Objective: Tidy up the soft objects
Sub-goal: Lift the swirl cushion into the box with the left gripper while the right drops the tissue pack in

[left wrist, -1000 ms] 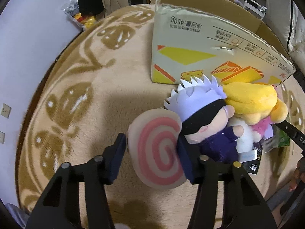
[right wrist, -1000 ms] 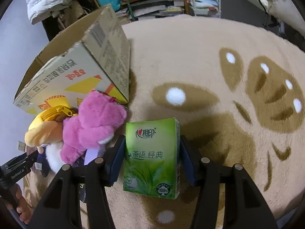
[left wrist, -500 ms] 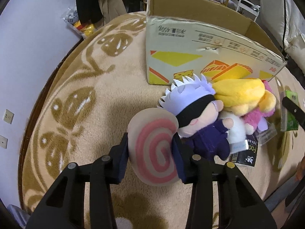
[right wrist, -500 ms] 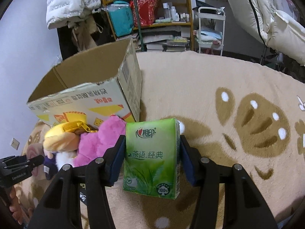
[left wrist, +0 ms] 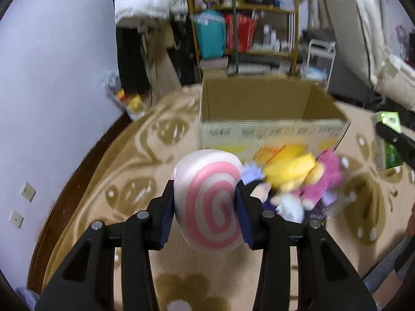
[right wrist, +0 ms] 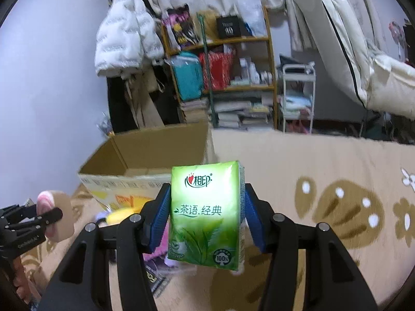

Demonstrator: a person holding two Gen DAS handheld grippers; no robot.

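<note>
My left gripper (left wrist: 205,202) is shut on a round pink-and-white swirl cushion (left wrist: 210,202) and holds it up off the rug, in front of an open cardboard box (left wrist: 269,119). My right gripper (right wrist: 206,215) is shut on a green tissue pack (right wrist: 207,215), lifted above the rug to the right of the box (right wrist: 145,160). A pile of plush toys, yellow (left wrist: 293,173), pink (left wrist: 324,181) and a purple-haired doll, lies against the box's front. The swirl cushion also shows at the left of the right wrist view (right wrist: 55,215).
A beige patterned rug (left wrist: 124,181) covers the surface. A wall (left wrist: 52,90) with sockets is on the left. Cluttered shelves (right wrist: 220,72), a white jacket (right wrist: 124,33) and a white cart (right wrist: 298,96) stand behind the box. Hanging bedding (right wrist: 363,51) is at the right.
Both grippers have risen and tilted up, carrying the swirl cushion and the tissue pack off the rug. The box's open top and the room behind have come into view.
</note>
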